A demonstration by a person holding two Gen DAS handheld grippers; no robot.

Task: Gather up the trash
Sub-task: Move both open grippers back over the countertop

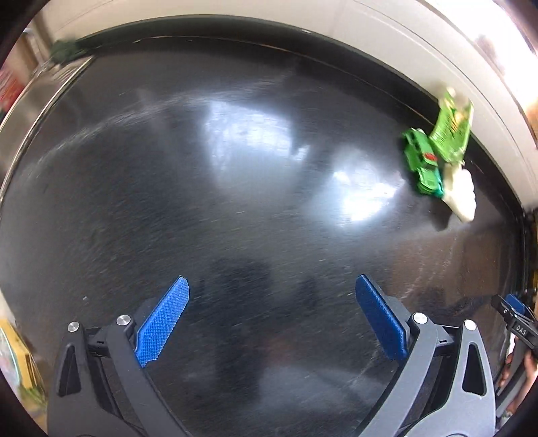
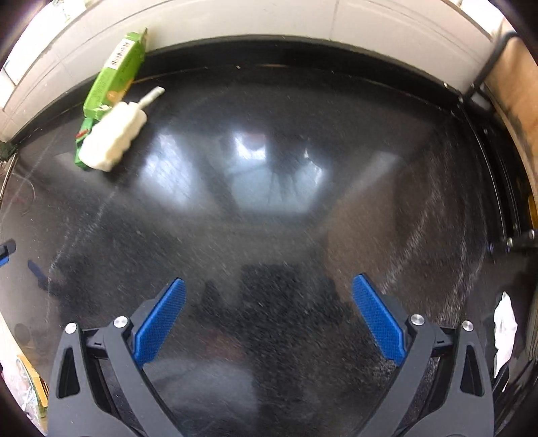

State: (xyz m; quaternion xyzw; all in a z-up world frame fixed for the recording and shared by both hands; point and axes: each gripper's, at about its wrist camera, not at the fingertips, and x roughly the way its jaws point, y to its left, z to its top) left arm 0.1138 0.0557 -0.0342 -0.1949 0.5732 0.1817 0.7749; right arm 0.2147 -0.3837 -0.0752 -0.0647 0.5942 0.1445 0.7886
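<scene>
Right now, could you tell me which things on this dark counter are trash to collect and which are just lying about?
Part of the job:
- green carton, lying against the back wall
- white crumpled bottle, lying against the carton
- left gripper and right gripper, both open and empty

Just lying about:
- dark counter
- white tiled wall
- white cloth at the right edge

Seen from the left gripper point(image 1: 272, 319), the carton point(image 1: 450, 127) and the bottle point(image 1: 462, 193) lie far ahead and to the right of its jaws, on the counter point(image 1: 235, 201) close to the wall point(image 1: 386, 43) behind. Seen from the right gripper point(image 2: 269, 319), the same carton point(image 2: 116, 77) and bottle point(image 2: 114, 137) lie far ahead and to the left of its jaws, the bottle touching the carton on its nearer, right side. Nothing lies between either pair of jaws but bare counter point(image 2: 269, 235).
</scene>
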